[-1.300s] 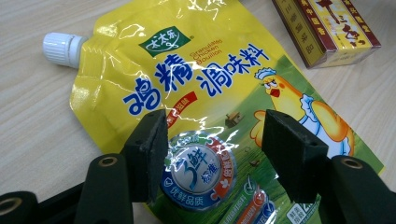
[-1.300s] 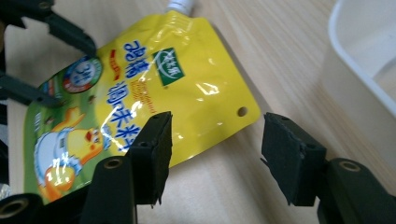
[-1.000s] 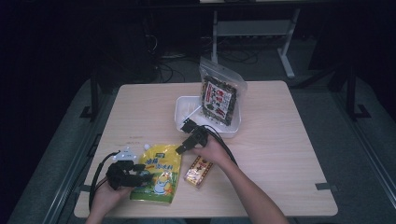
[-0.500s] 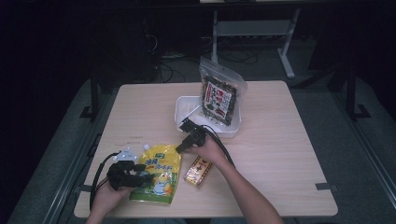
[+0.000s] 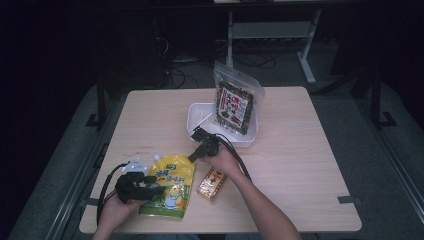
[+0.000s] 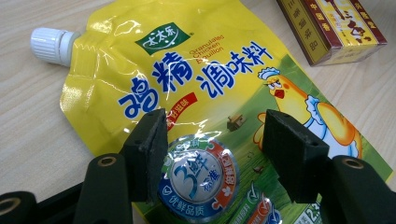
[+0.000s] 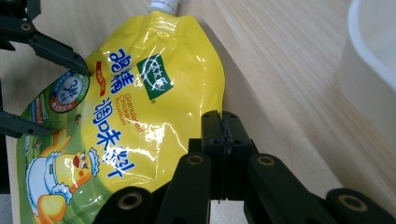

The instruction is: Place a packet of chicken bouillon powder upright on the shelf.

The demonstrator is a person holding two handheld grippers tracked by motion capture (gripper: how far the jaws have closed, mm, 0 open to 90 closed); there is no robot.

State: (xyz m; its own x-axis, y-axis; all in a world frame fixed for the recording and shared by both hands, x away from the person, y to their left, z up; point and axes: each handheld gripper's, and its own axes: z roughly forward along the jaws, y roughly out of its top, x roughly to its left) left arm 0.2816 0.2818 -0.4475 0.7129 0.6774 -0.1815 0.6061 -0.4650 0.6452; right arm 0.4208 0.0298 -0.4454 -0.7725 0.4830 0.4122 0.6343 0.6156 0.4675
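A yellow chicken-bouillon pouch (image 5: 170, 187) (image 6: 210, 70) (image 7: 140, 107) with a white screw cap (image 6: 51, 44) lies flat near the table's front left. My left gripper (image 5: 156, 190) (image 6: 215, 135) is open, its jaws straddling the pouch's lower end without pressing it; it also appears at the left of the right gripper view (image 7: 63, 100). My right gripper (image 5: 193, 158) (image 7: 224, 121) has just closed its jaws, and the pads now meet on the pouch's side edge near its upper corner.
A red and gold box (image 5: 211, 182) (image 6: 331, 23) lies just right of the pouch. Behind it a white tray (image 5: 192, 120) (image 7: 369, 70) holds a clear bag of dark snacks (image 5: 234, 105) leaning upright. Bare wood lies to the right and far left.
The right gripper's jaws have closed at the pouch's edge. Both hands and the pouch have kept their places.
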